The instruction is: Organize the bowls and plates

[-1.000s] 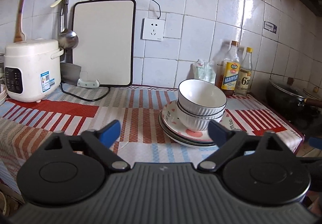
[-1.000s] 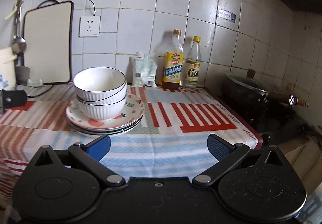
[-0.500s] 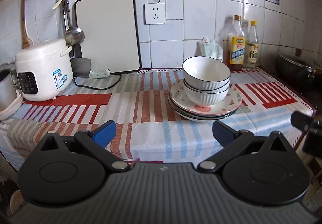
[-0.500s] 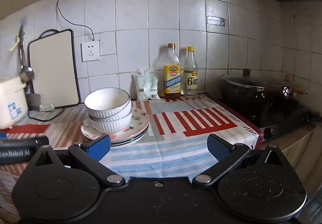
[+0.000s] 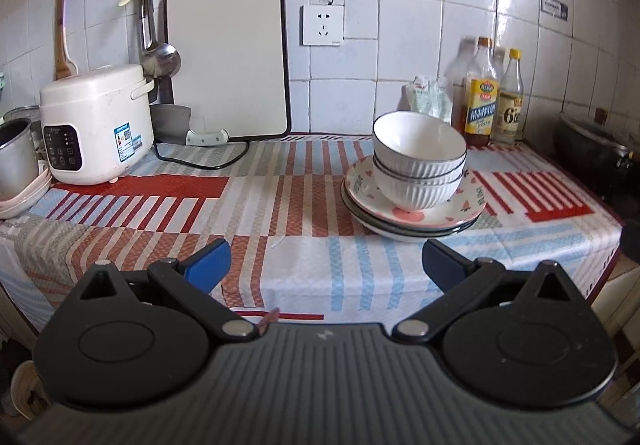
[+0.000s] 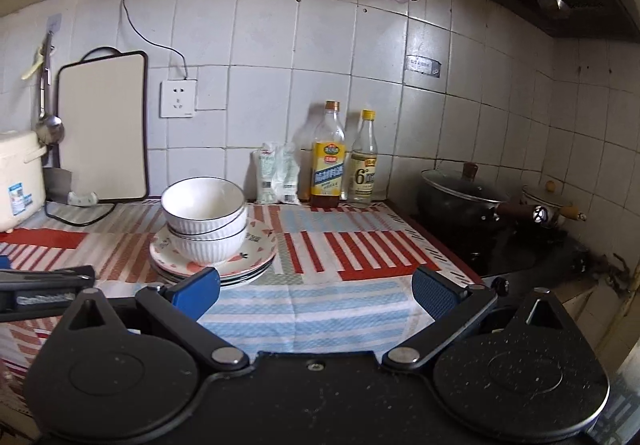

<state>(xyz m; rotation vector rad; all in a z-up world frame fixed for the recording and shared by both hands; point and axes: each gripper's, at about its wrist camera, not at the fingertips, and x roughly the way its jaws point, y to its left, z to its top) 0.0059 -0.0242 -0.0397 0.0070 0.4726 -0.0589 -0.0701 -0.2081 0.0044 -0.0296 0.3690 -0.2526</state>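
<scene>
Left wrist view: the left gripper (image 5: 323, 263) is spread wide and holds nothing, positioned off the front edge of the desk (image 5: 280, 213). Two nested bowls (image 5: 419, 161) sit on a stack of plates (image 5: 414, 219) on the striped cloth, right of centre. A rice cooker (image 5: 96, 123) stands at the left; a cutting board (image 5: 228, 57) leans against the tiled wall. Two bottles (image 5: 494, 101) stand at the wall behind the bowls.

Right wrist view: the right gripper (image 6: 316, 293) is also spread wide and empty, near the desk's front edge. The bowls (image 6: 205, 215) and plates (image 6: 212, 265) lie ahead, left of centre, beyond the left fingertip (image 6: 196, 291). A lidded pot (image 6: 460, 197) sits on the stove at the right.
</scene>
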